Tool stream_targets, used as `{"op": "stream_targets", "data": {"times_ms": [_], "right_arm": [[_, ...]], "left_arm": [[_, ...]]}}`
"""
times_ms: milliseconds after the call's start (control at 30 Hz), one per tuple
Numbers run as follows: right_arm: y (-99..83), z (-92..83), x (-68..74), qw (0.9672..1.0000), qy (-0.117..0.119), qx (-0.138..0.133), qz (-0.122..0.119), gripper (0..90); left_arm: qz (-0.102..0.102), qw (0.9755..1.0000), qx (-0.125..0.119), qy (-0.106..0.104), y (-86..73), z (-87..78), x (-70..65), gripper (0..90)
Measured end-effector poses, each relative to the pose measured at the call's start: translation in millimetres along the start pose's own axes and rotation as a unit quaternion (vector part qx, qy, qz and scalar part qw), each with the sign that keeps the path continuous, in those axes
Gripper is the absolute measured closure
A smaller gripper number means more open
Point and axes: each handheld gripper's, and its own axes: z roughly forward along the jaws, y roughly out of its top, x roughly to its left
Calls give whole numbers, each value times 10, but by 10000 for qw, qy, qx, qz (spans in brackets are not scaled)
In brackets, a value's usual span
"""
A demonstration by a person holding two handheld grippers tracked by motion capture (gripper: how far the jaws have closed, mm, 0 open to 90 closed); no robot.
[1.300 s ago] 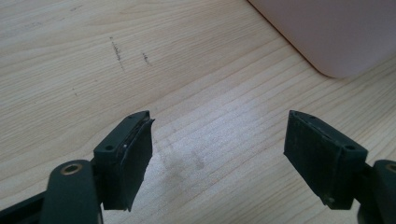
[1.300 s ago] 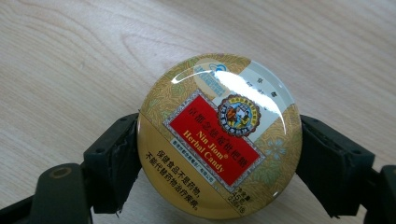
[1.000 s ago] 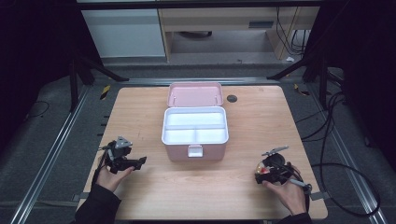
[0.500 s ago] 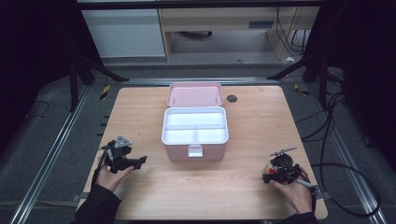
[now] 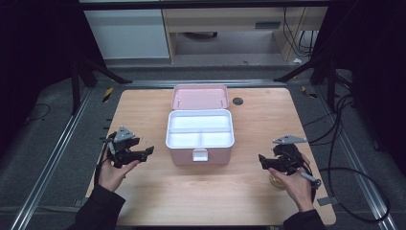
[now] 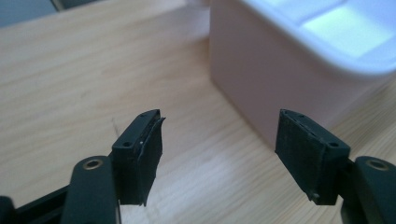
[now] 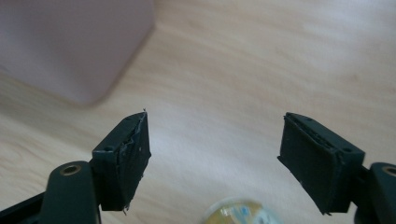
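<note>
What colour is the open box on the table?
Pink plastic box, white tray inside; the high view shows it best.

Light wooden table top (image 5: 158,110): pale grain running lengthwise, smooth, faint satin sheen where light falls on it in the gripper views.

Pink plastic box with open lid (image 5: 200,158): smooth moulded walls, matt to slightly glossy. White plastic divided tray (image 5: 199,131) seated in it: glossy, reflects light brightly.

Left black gripper (image 6: 219,140): matt black plastic arms with brass-coloured metal eyelets; pads (image 6: 149,144) are dull ribbed rubber, edges frayed. Grey three-cornered plate on top, flat matt finish.

Right black gripper (image 7: 215,149): same matt plastic, rough worn pads (image 7: 135,144).

Small round clear-topped yellowish thing (image 7: 240,212): glossy; material unclear.
</note>
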Motion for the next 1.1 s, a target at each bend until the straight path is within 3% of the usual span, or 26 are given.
{"op": "stream_targets", "data": {"times_ms": [233, 400, 567, 800, 1100], "right_arm": [[406, 47, 220, 9987, 321, -334, -219, 285], [645, 82, 385, 9951, 570, -796, -142, 349], [719, 282, 541, 9944, 748, -623, -400, 431], [704, 454, 569, 9937, 968, -487, -298, 527], [708, 498, 619, 9935, 1006, -416, -340, 567]], "left_arm": [[92, 9998, -49, -183, 288, 58, -103, 373], [88, 9994, 25, -347, 379, 195, -209, 377], [69, 9988, 168, -455, 373, 355, -266, 397], [23, 9981, 272, -557, 390, 469, -283, 476], [41, 9977, 354, -575, 403, 517, -312, 525]]}}
